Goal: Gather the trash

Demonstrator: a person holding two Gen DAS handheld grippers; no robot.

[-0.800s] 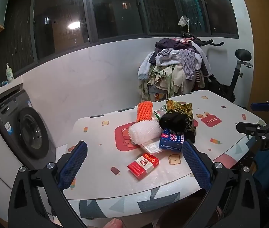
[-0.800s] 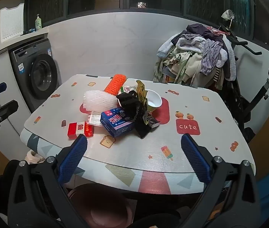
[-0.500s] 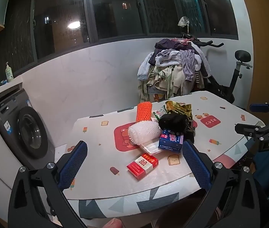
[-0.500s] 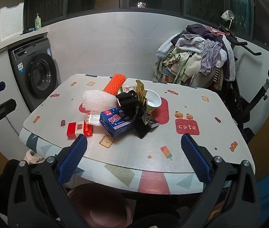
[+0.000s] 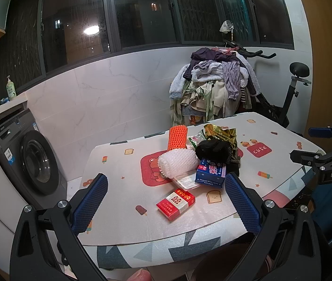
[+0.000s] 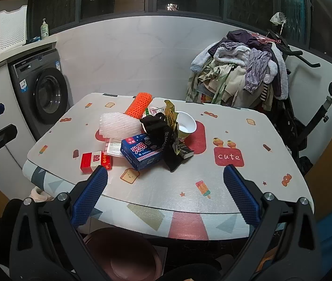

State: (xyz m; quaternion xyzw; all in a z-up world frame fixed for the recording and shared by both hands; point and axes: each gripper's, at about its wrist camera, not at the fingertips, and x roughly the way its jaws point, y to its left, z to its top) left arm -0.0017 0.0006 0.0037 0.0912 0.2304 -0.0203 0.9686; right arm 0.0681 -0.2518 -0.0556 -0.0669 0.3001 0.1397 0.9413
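Observation:
A pile of trash lies mid-table: a red cigarette pack [image 5: 175,203] [image 6: 96,161], a blue carton [image 5: 211,171] [image 6: 142,151], white foam netting [image 5: 178,162] [image 6: 120,125], orange foam netting [image 5: 177,137] [image 6: 140,105], a black crumpled wrapper [image 5: 214,150] [image 6: 158,126], a gold foil bag [image 5: 222,133] and a white cup [image 6: 185,123]. My left gripper [image 5: 164,202] is open and empty, short of the cigarette pack. My right gripper [image 6: 164,197] is open and empty over the table's near edge.
The table [image 6: 248,182] has a patterned cloth. A washing machine [image 6: 40,89] stands at the left. An exercise bike heaped with clothes [image 6: 243,70] stands behind. A dark red stool [image 6: 123,255] sits below the table's front edge.
Both grippers have drifted very slightly; the scene is nearly unchanged. Both stay open and empty.

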